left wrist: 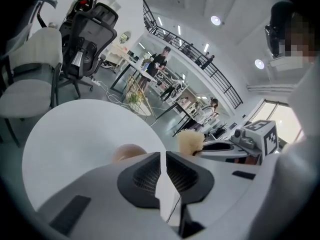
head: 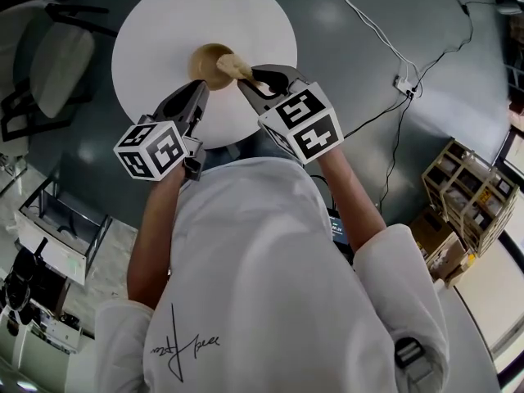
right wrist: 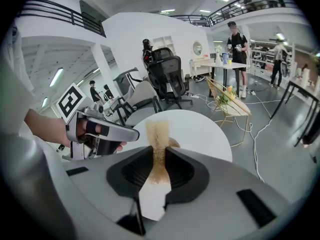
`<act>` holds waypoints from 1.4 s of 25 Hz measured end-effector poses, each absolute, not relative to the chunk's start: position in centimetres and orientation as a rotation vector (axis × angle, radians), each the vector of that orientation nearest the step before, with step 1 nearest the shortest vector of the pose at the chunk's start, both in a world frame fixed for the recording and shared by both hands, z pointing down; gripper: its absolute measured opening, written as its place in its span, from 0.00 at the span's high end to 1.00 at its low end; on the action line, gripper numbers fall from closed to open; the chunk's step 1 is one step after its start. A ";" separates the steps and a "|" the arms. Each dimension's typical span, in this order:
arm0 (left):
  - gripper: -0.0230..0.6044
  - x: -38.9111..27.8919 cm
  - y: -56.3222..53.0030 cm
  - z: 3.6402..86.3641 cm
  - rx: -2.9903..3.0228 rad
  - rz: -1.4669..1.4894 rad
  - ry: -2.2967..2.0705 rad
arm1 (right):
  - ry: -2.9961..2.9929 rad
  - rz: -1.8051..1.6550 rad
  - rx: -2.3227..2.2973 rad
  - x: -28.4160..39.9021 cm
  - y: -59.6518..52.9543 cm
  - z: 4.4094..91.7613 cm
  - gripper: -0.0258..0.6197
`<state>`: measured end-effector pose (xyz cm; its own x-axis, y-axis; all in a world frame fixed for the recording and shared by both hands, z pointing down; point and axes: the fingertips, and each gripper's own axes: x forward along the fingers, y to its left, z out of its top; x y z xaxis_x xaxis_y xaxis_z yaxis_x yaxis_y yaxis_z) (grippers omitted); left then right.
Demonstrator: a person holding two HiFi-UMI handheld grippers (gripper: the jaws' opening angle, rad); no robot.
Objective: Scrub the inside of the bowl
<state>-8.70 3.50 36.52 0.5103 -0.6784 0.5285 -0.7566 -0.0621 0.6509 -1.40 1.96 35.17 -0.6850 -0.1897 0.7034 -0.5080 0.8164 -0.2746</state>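
A small wooden bowl [head: 209,60] stands near the front of a round white table [head: 164,31]. My right gripper [head: 250,79] is shut on a tan fibrous scrubber [head: 233,65] whose end reaches over the bowl's right rim. In the right gripper view the scrubber [right wrist: 159,139] stands up between the pads, hiding most of the bowl [right wrist: 174,143]. My left gripper [head: 199,88] hovers at the bowl's near-left side. In the left gripper view its jaws [left wrist: 162,156] stand a narrow slit apart with only white table showing between them, and the bowl [left wrist: 127,152] peeks over the left jaw.
A grey office chair [head: 57,64] stands left of the table, and black chairs [left wrist: 85,39] stand behind it. Cables and a power strip [head: 404,84] lie on the floor to the right, near a wooden crate rack [head: 471,191]. People stand far off in the background.
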 end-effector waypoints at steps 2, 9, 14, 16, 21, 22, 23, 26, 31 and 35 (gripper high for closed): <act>0.91 -8.5 3.1 35.4 1.807 0.080 -1.228 | -2.323 0.583 0.509 -1.4 2.0 34.4 0.82; 0.95 -7.5 3.2 32.0 1.817 -0.033 -1.263 | -2.378 0.569 0.507 -0.4 2.6 32.0 0.82; 0.95 -6.7 3.3 29.5 1.861 -0.057 -1.287 | -2.429 0.562 0.506 0.3 3.1 30.3 0.82; 0.95 -6.4 3.4 28.6 1.885 -0.048 -1.306 | -2.463 0.576 0.509 0.7 3.2 29.3 0.82; 0.95 -6.4 3.7 27.2 1.915 -0.047 -1.343 | -2.501 0.602 0.514 1.1 3.4 27.6 0.83; 0.95 -6.4 3.9 26.8 1.917 -0.050 -1.349 | -2.507 0.610 0.511 1.3 3.5 27.3 0.83; 0.95 -6.3 4.0 26.5 1.919 -0.054 -1.356 | -2.517 0.618 0.506 1.4 3.7 26.9 0.83; 0.95 -6.1 4.2 25.7 1.926 -0.054 -1.376 | -2.554 0.629 0.479 1.8 3.9 26.0 0.83; 0.95 -5.7 4.7 24.9 1.937 -0.056 -1.394 | -2.583 0.599 0.436 2.0 4.3 25.3 0.83; 0.95 -5.7 5.3 24.7 1.946 -0.037 -1.412 | -2.602 0.599 0.419 1.8 4.8 25.0 0.83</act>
